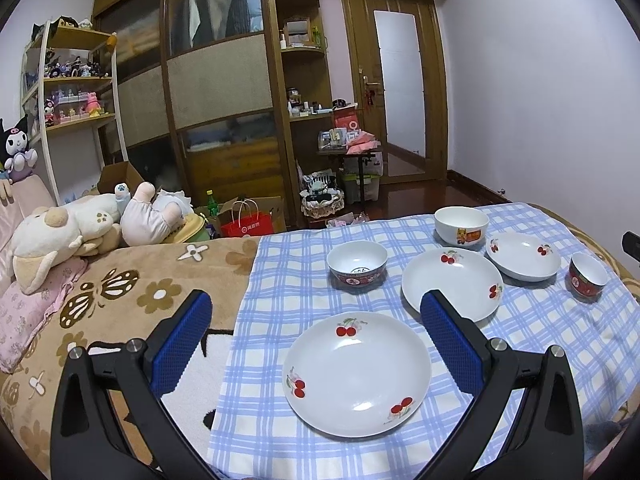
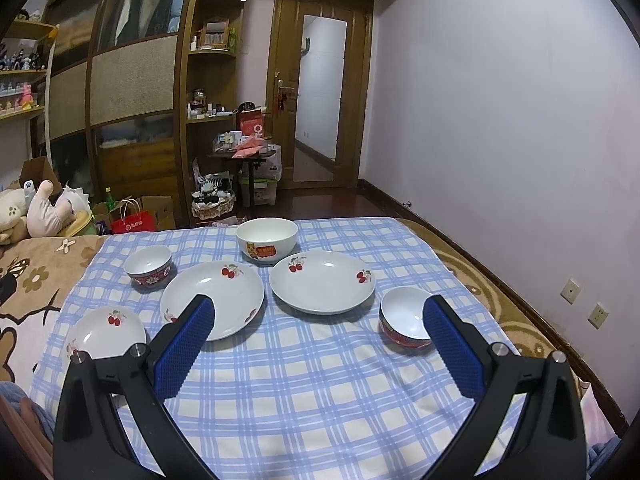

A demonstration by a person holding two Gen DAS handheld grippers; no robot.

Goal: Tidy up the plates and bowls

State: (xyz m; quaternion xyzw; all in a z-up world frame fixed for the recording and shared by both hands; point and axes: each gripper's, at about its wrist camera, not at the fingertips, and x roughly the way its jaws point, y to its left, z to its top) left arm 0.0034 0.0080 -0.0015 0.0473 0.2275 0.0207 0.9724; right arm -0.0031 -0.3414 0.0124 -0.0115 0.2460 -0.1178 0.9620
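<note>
Checked cloth (image 2: 304, 380) on bed, bedroom wardrobe (image 1: 216, 80)

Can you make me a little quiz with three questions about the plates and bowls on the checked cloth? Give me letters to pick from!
1. Where is the big white bowl with the cartoon picture?
A. At the far edge of the cloth
B. On the floor
C. Stacked on a plate

2. How many cherry plates are there?
A. One
B. Three
C. Five

3. What are the two grippers doing?
A. Squeezing a plate
B. Holding a bowl
C. Open and holding nothing

Answers:
1. A, the cartoon bowl sits at the far edge of the checked cloth, behind the plates.
2. B, there is a near plate, a middle plate and a far plate.
3. C, the left gripper and the right gripper both have their jaws spread wide with nothing between.
</note>
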